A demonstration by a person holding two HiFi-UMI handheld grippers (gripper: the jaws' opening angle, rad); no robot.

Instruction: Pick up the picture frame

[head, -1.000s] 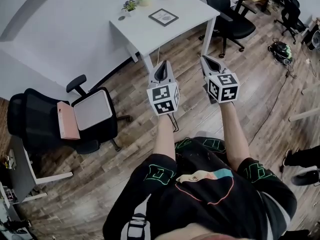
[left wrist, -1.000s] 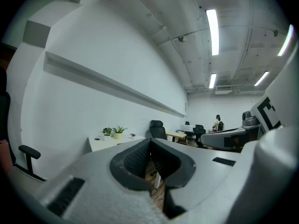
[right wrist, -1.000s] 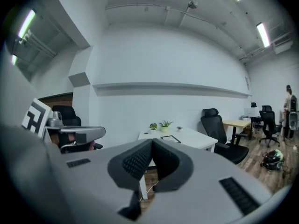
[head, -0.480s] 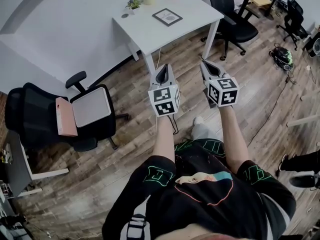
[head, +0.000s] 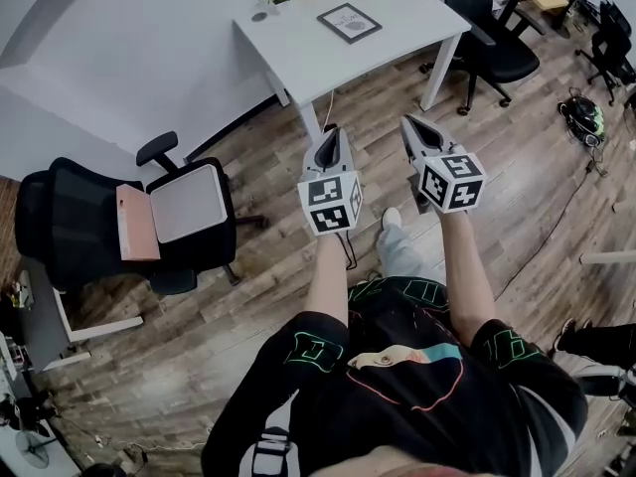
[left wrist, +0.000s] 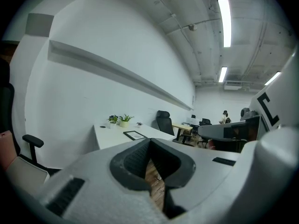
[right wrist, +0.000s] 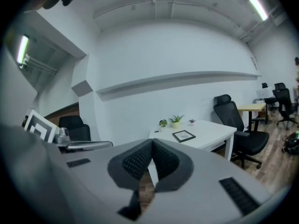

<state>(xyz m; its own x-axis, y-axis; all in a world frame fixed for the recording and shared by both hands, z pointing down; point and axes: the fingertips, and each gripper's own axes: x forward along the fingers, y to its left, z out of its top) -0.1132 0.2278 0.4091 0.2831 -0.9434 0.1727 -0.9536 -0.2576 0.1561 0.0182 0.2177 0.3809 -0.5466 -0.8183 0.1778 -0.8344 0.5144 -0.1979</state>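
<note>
Frame (head: 349, 22) lying flat on surface (head: 318, 63), well ahead of both grippers. Left gripper (head: 333, 132) and right gripper (head: 410, 122) pointing toward it, fingers clenched, gripping nothing — neither clearly nearer.

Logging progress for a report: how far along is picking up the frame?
Done: nothing; the frame lies flat on the table, untouched. In hand: left claw and right claw, both shut and empty, point toward the table from over the floor. Left: reach the frame, open, grip, lift.
</note>
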